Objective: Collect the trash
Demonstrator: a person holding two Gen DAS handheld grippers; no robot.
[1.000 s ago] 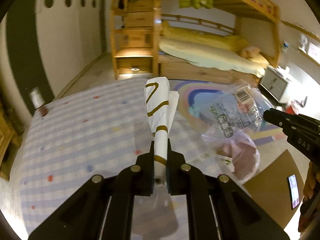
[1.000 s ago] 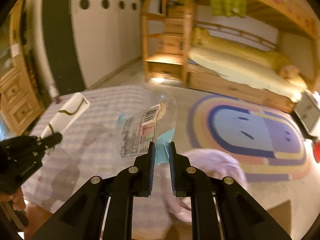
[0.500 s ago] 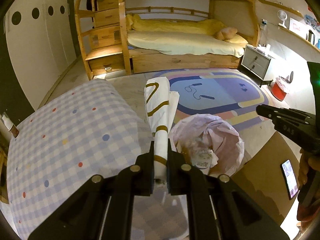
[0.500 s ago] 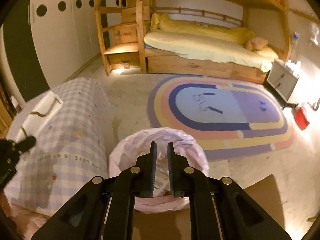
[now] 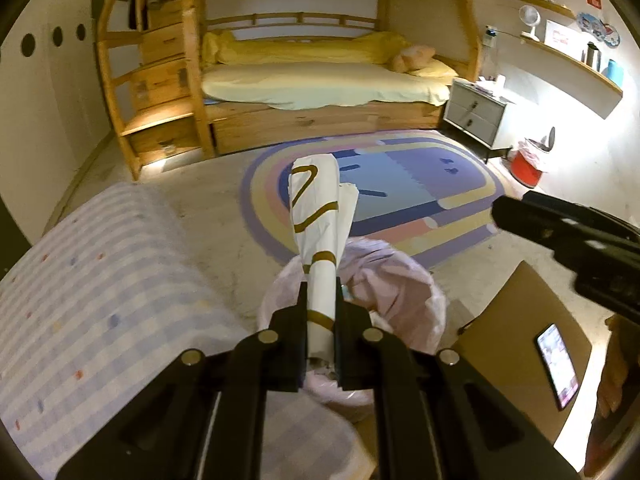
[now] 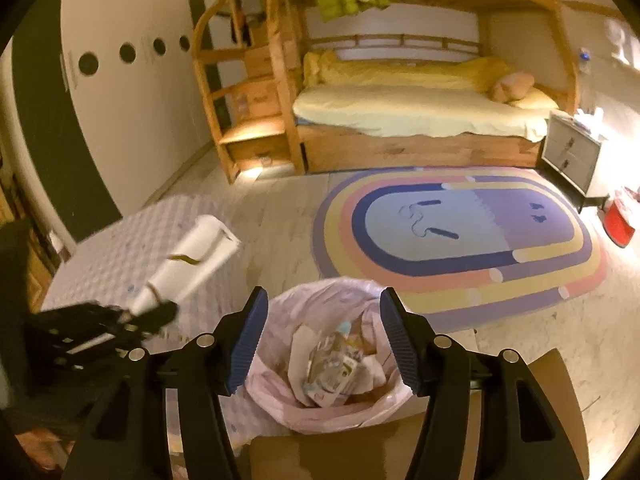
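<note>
My left gripper is shut on a rolled white paper wrapper with brown lines. Its jaws are just starting to open, and the pads still press on the roll. The roll's free end sticks out over the pink-lined trash bin. My right gripper hovers right above the trash bin; its jaws are opening, with nothing between them. A clear plastic package lies inside the bin among crumpled paper. In the right wrist view the left gripper and the paper wrapper are at the left.
A checked cloth surface lies left of the bin. Brown cardboard with a lit phone is at the right. Beyond are a striped oval rug, a wooden bunk bed, a grey nightstand and a red bin.
Both grippers swung from the checked surface to the pink bin. The right gripper opened and the clear plastic package now lies in the bin. The left still holds the wrapper.
</note>
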